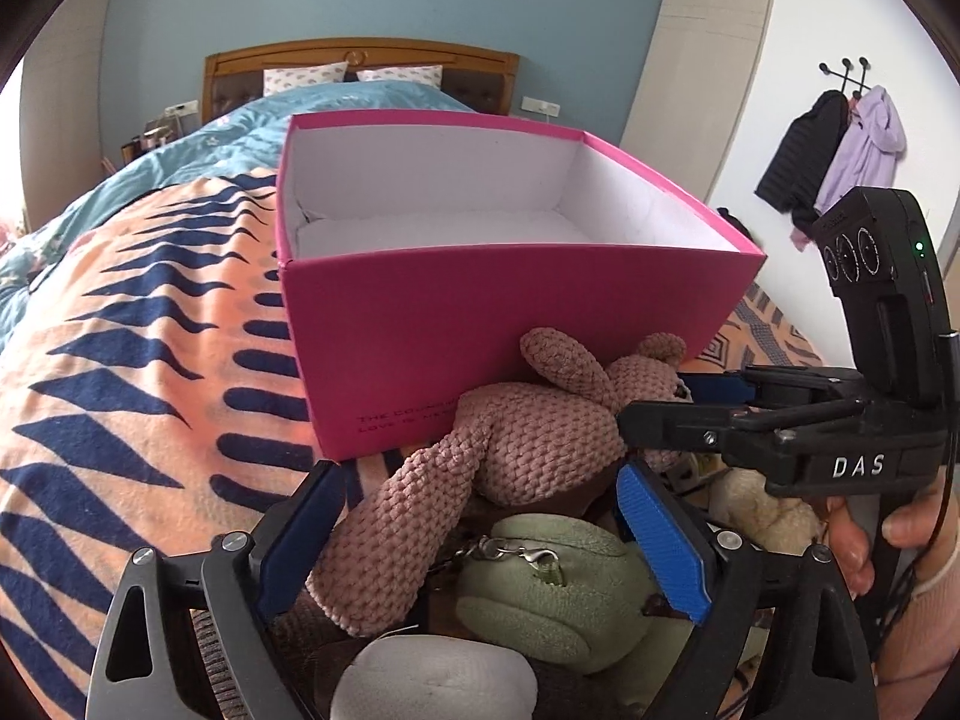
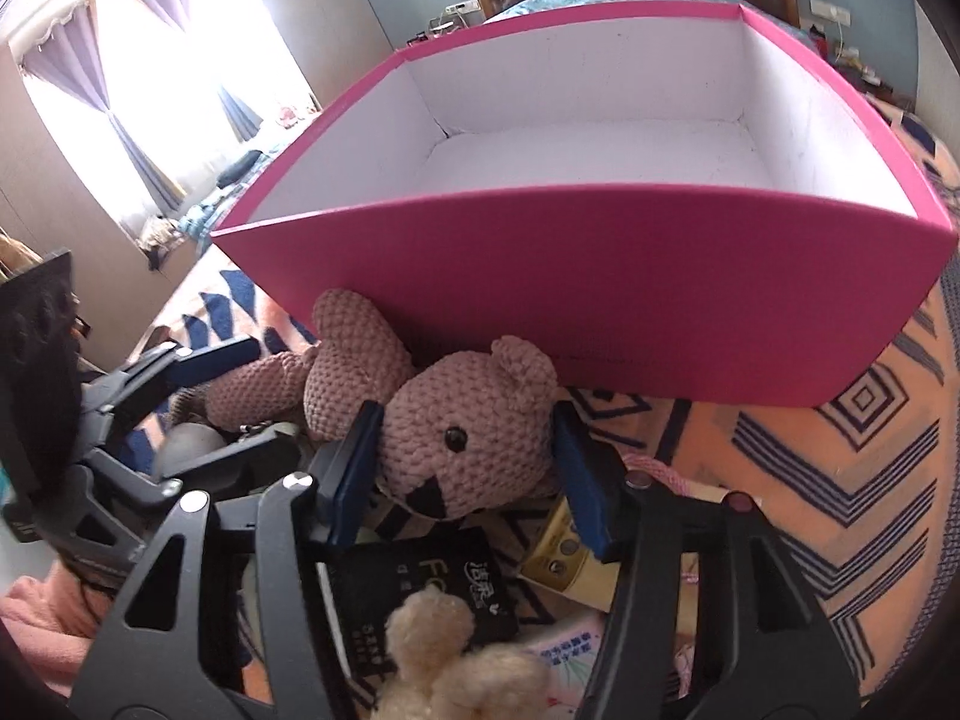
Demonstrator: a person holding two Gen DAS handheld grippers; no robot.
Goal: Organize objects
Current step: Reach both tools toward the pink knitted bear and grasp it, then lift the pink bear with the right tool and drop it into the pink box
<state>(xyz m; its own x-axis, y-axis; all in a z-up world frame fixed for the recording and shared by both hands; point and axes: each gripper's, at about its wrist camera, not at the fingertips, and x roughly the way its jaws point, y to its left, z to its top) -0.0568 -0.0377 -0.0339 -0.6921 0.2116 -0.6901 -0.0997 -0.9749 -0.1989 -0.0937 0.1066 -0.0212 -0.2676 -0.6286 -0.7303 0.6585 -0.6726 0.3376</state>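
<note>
1. Left wrist view: the left tool [image 1: 474, 531] stands open, its blue pads either side of the knitted pink bear's [image 1: 528, 432] leg and not pressing it. The bear lies on the bed [image 1: 120, 360] against the near wall of the empty pink box [image 1: 480, 324], on top of a heap with a green plush [image 1: 552, 582] and a grey soft thing [image 1: 432, 684]. The right tool [image 1: 660, 414] reaches in from the right at the bear's head.

2. Right wrist view: the right tool [image 2: 468, 462] straddles the bear's head [image 2: 468, 432], pads at or just off its sides; I judge it open, not yet squeezing. Below lie a cream plush [image 2: 444, 654], a black packet [image 2: 420, 588] and a yellow packet [image 2: 558, 552].

3. To do this step well, I would close the right tool squarely across the head, not an ear, lift straight up clear of the box's near rim, then carry it over the white floor before releasing. The left tool should keep off the leg, or the toy may snag and drag the heap.
</note>
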